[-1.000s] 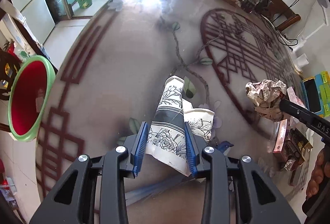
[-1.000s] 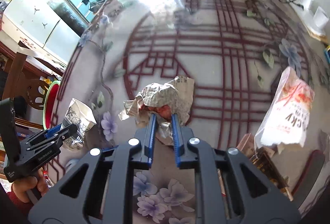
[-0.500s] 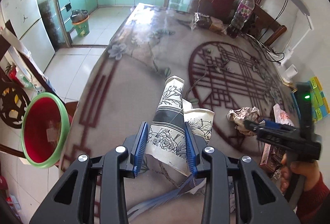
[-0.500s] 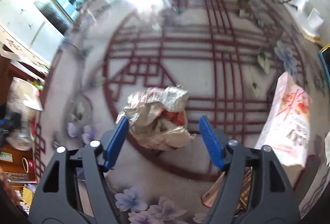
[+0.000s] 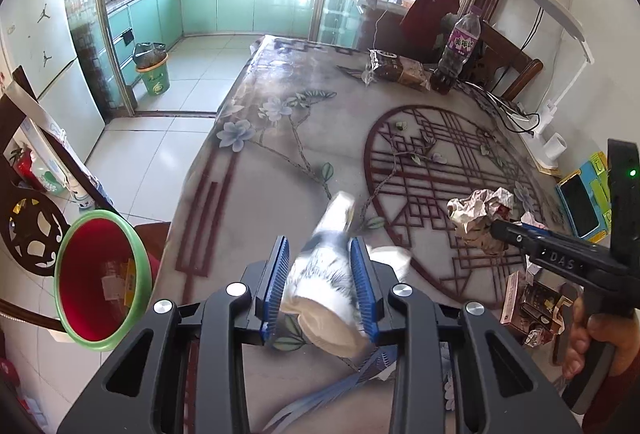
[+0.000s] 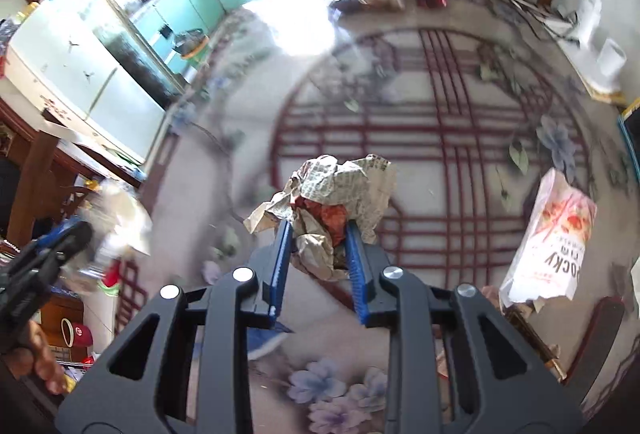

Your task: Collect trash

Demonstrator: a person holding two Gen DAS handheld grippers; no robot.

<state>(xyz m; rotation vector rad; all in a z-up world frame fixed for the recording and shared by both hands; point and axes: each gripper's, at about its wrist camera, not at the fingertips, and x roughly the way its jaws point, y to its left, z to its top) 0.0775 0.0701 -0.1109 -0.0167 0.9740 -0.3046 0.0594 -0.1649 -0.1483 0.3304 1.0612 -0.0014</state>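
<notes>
My left gripper (image 5: pixel 320 254) is shut on a white paper cup with a black flower print (image 5: pixel 324 274), held above the table's near left part; the cup looks blurred. My right gripper (image 6: pixel 318 234) is shut on a crumpled newspaper ball with a red scrap inside (image 6: pixel 332 194), lifted above the table. The ball (image 5: pixel 480 214) and the right gripper (image 5: pixel 500 228) also show in the left wrist view at the right. A red bin with a green rim (image 5: pixel 100 274) stands on the floor left of the table.
The table (image 5: pixel 312 138) has a glossy floral cloth. On it are a white snack bag (image 6: pixel 552 238), a dark bottle (image 5: pixel 456 50), a brown packet (image 5: pixel 396 68), small wrappers (image 5: pixel 536 302) and a phone (image 5: pixel 580 206) at the right edge.
Both grippers rose and tilted up from the table. The right gripper, open around the paper ball half a second ago, has shut on it and lifted it. The cup stays held.
</notes>
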